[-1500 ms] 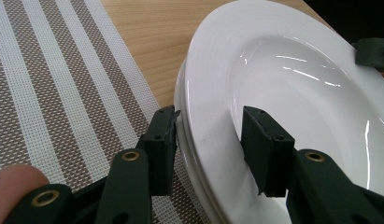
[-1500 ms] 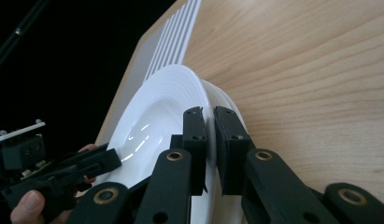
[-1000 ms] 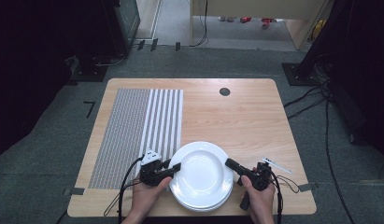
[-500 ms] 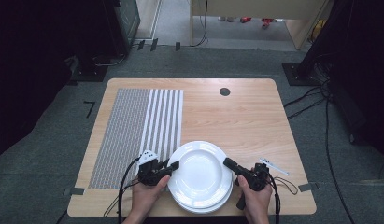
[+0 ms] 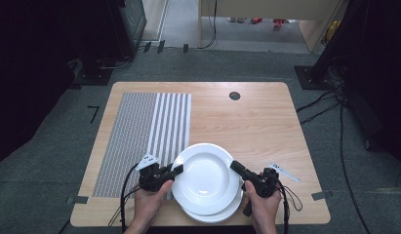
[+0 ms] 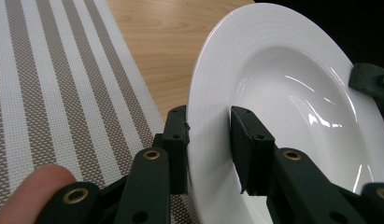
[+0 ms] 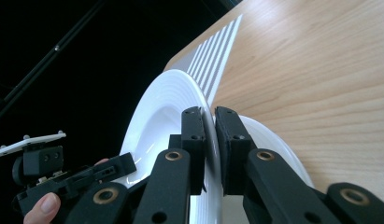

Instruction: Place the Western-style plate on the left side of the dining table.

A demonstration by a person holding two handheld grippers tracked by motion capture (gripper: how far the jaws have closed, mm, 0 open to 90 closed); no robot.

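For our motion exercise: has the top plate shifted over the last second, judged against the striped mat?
Yes. The top plate has moved slightly left, its rim now overlapping the striped mat edge more.

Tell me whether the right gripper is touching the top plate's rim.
Touching. In the right gripper view, the right gripper has both jaws pressed flat against the rim of the top plate, one on each face, with no gap showing.
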